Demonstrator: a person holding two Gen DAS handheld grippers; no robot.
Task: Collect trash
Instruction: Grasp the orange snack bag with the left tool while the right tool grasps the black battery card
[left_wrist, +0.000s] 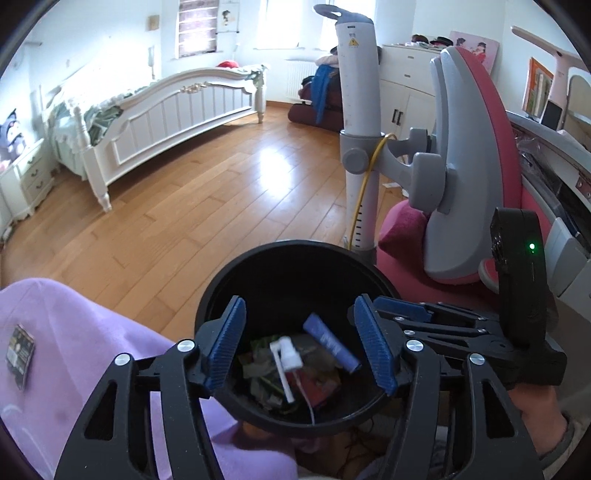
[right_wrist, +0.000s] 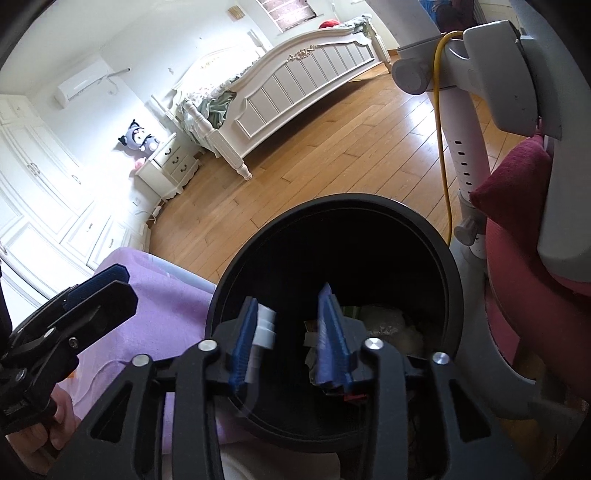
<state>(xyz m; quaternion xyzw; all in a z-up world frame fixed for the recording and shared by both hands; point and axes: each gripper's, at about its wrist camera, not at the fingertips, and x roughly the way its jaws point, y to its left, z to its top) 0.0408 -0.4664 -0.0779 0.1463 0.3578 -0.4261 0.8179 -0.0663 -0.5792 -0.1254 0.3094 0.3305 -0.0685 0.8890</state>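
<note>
A black round trash bin (left_wrist: 221, 291) stands below both grippers and also shows in the right wrist view (right_wrist: 424, 236). My left gripper (left_wrist: 299, 347) is open over its mouth. In the bin a white spray nozzle with a thin tube (left_wrist: 286, 363) and a blue tube (left_wrist: 332, 343) look blurred above crumpled wrappers (left_wrist: 258, 373). My right gripper (right_wrist: 291, 332) is open over the bin, with a blurred white piece (right_wrist: 265, 326) beside its left finger. The right gripper also shows in the left wrist view (left_wrist: 443, 321), and the left gripper in the right wrist view (right_wrist: 99, 291).
A purple cloth (left_wrist: 55, 350) lies left of the bin, with a small dark packet (left_wrist: 20, 356) on it. A pink and grey chair (left_wrist: 469, 147) with a white post and yellow cable (left_wrist: 364, 184) stands to the right. Wooden floor (left_wrist: 221, 184) and a white bed (left_wrist: 166, 110) lie beyond.
</note>
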